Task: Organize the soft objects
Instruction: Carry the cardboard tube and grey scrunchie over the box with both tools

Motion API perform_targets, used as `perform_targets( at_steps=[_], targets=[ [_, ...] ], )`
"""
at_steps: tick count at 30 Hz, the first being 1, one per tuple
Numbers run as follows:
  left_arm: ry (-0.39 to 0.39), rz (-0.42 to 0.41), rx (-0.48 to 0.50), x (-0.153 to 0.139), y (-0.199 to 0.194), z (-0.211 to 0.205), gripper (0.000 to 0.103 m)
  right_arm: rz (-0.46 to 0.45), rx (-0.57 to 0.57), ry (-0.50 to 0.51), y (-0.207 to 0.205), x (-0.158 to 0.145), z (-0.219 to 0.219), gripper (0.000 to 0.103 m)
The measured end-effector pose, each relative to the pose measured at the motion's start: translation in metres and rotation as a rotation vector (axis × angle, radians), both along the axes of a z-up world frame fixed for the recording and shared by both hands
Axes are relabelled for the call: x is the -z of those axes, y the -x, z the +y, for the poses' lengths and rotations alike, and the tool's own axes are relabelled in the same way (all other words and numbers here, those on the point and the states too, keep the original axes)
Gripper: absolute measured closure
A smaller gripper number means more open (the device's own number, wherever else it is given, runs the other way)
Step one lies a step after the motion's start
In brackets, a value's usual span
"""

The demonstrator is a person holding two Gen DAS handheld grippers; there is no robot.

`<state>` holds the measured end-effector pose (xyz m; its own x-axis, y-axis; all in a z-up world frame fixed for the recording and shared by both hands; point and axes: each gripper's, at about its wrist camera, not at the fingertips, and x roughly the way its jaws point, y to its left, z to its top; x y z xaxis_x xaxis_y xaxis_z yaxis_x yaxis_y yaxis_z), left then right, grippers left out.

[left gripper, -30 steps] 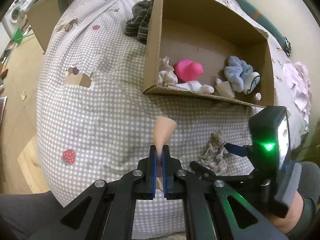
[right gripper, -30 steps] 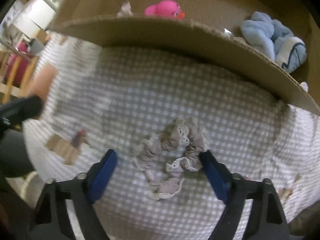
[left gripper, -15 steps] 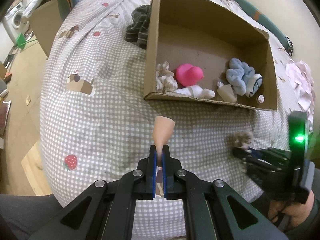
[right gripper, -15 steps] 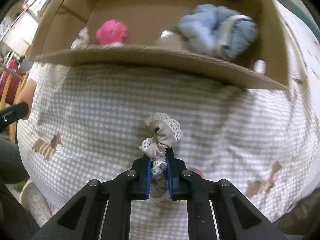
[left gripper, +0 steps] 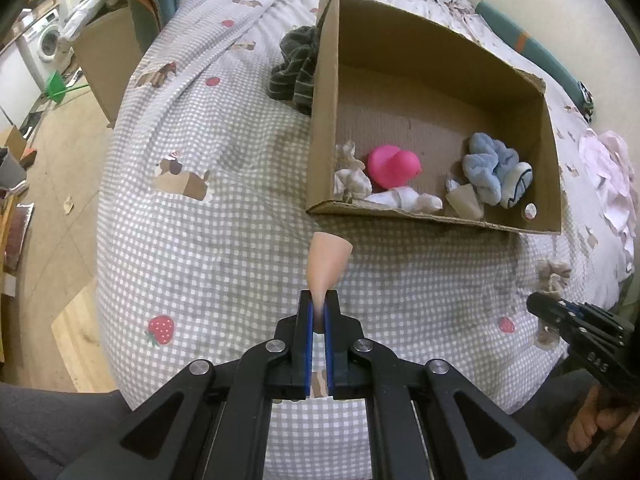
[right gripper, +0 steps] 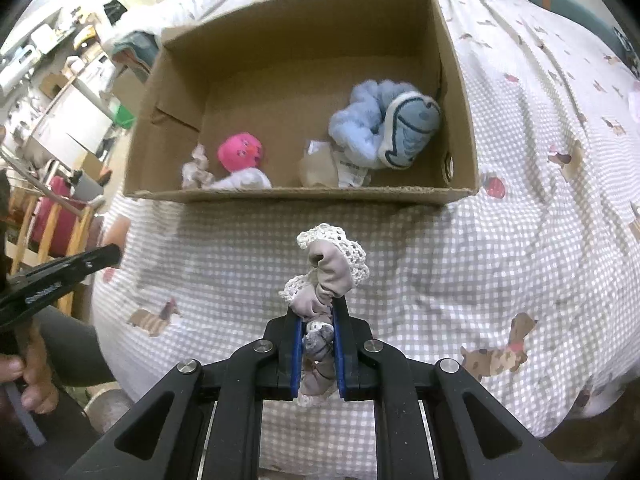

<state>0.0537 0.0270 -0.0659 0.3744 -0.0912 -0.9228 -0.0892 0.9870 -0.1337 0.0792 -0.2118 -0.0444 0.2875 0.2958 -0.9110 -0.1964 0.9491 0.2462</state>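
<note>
A bed [left gripper: 224, 216] covered with a grey-and-white checked sheet printed with small dogs and strawberries carries the items. An open cardboard box [left gripper: 322, 120] sits directly on the sheet, toward the far side. A dark striped cloth [left gripper: 294, 68] lies bunched on the sheet, touching the box's left outer wall. A pale pink crumpled cloth [left gripper: 608, 176] lies on the sheet, to the right of the box. The rest of the near sheet is bare and slightly creased.
</note>
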Motion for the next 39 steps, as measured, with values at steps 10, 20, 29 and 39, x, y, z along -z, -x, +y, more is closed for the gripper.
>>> perform_targets(
  at_steps=[10,20,29,39],
  targets=[
    [-0.019,-0.121,-0.048,-0.025,0.005,0.008,0.098,-0.121,0.013,-0.103,-0.006,-0.053,-0.002,0.089],
    [0.048,-0.269,-0.082,-0.068,0.010,0.009,0.098,-0.269,0.095,-0.235,-0.007,-0.110,-0.024,0.089],
    [0.033,-0.343,-0.010,-0.113,-0.015,-0.006,0.098,-0.327,0.145,-0.316,-0.030,-0.147,-0.032,0.089],
    [0.035,-0.369,0.045,-0.131,-0.057,-0.017,0.098,-0.367,0.156,-0.337,-0.070,-0.158,-0.042,0.089]
  ],
)
